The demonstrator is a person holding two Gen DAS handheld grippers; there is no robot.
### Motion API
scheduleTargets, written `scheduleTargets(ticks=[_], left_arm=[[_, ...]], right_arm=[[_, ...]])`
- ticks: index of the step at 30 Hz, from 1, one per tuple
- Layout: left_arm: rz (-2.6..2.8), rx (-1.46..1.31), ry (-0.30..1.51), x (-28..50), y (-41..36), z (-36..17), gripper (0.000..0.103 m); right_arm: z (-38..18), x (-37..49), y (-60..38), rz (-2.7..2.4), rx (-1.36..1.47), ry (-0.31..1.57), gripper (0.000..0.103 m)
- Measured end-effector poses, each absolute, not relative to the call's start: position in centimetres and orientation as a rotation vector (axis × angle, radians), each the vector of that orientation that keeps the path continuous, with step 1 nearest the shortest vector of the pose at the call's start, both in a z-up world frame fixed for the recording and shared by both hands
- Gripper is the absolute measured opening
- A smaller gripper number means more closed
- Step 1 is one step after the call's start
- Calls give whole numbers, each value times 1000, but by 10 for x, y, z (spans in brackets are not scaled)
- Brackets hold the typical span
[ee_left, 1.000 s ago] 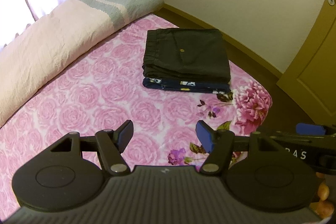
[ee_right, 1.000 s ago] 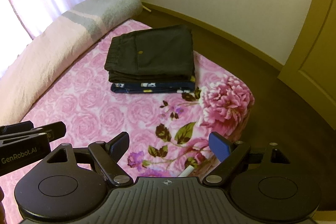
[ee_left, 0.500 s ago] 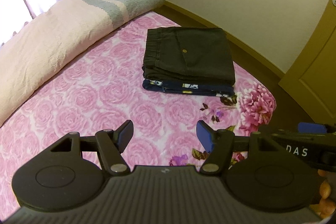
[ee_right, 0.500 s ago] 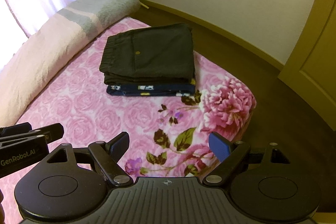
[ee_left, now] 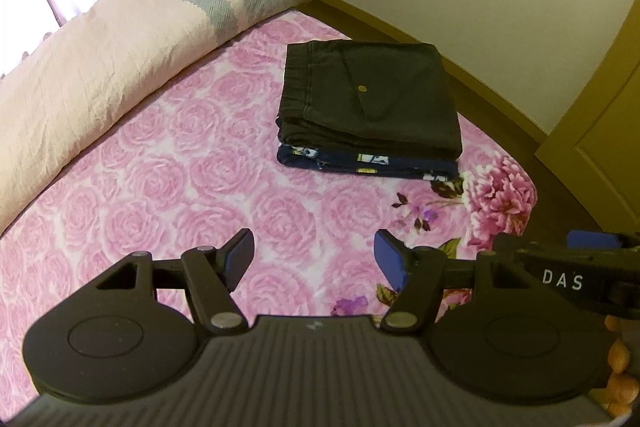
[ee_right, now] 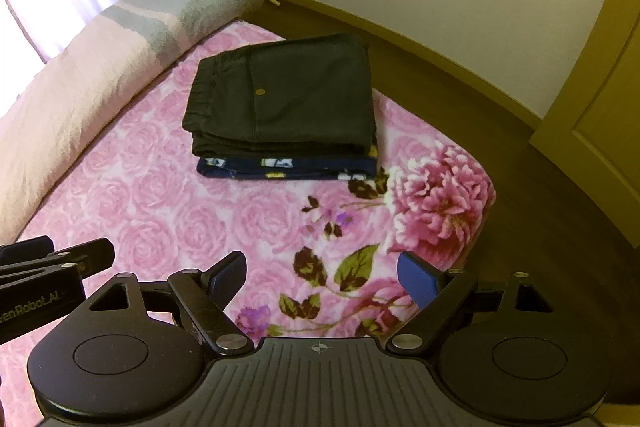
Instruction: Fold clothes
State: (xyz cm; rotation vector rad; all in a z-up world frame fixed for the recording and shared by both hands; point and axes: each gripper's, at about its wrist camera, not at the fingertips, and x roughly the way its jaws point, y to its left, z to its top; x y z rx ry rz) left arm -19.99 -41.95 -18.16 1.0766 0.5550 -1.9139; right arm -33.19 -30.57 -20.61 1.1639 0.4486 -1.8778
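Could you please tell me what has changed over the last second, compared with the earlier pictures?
Only the viewpoint shifted a little: both cameras drifted, so the folded dark grey trousers sit slightly differently in each view. Nothing was gripped or released. The left gripper and right gripper stayed open and empty, and the trousers stayed stacked on the navy patterned folded garment on the pink rose-print bedspread.

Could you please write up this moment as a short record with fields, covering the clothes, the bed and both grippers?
surface: bed with pink rose-print blanket
stack: two folded garments, near the bed's far corner
top garment: dark trousers, folded flat, small brass button showing
bottom garment: navy printed garment, only its edge visible under the trousers
bedding: rolled pale duvet along the window side
left gripper: open, empty, above the blanket
right gripper: open, empty, above the blanket
unfolded clothes: none in view
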Motion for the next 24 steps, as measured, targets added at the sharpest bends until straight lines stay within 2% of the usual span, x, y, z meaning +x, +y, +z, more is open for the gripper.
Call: scheduleTargets(ticks=[24], left_arm=[[-1929, 1117, 548, -220, -449, -201, 63]], right_arm=[[-221, -334, -322, -1979, 1131, 426, 85]])
